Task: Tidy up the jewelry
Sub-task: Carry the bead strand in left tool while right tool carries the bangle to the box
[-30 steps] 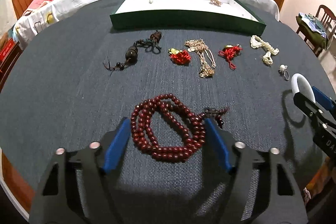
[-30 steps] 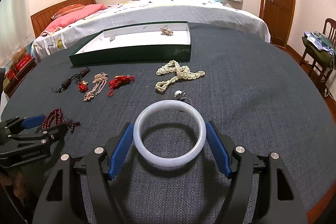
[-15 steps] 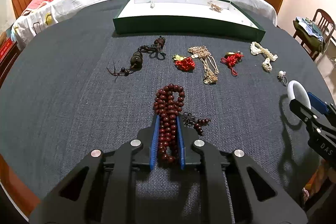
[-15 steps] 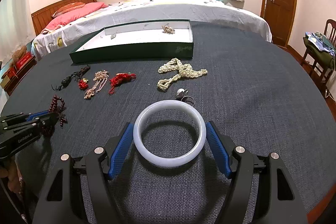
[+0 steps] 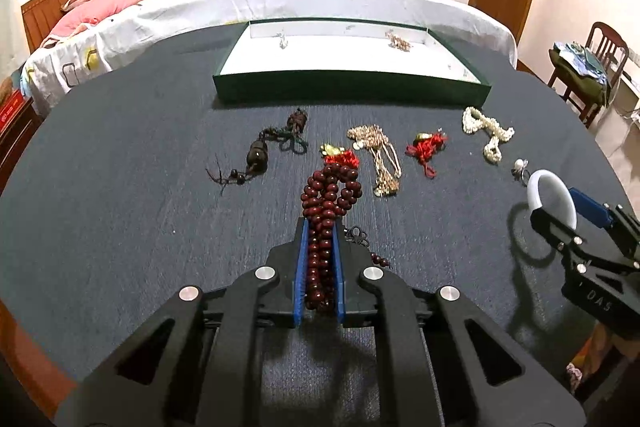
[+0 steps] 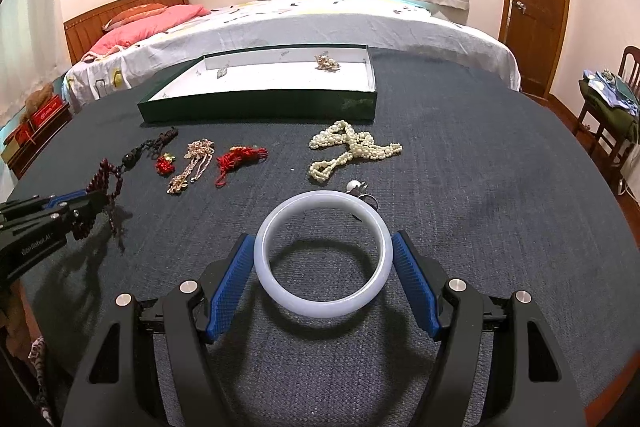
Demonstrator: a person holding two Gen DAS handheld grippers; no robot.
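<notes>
My left gripper (image 5: 319,227) is shut on a dark red bead necklace (image 5: 328,195) and holds it lifted above the dark tablecloth; its tassel (image 5: 366,247) dangles. It also shows in the right wrist view (image 6: 106,183). My right gripper (image 6: 323,247) holds a white jade bangle (image 6: 323,255) between its blue pads (image 6: 230,281), raised off the cloth. The bangle also shows in the left wrist view (image 5: 554,195). A green tray (image 5: 352,95) with a white lining stands at the back, with two small pieces inside.
In a row before the tray lie a dark cord pendant (image 5: 272,147), a red charm (image 5: 340,157), a gold chain (image 5: 380,159), a red knot charm (image 5: 426,149), a pearl necklace (image 5: 486,131) and a pearl ring (image 5: 520,169). A bed stands behind, a chair at the right.
My left gripper closed on the red bead necklace and lifted it off the cloth. My right gripper raised the bangle slightly.
</notes>
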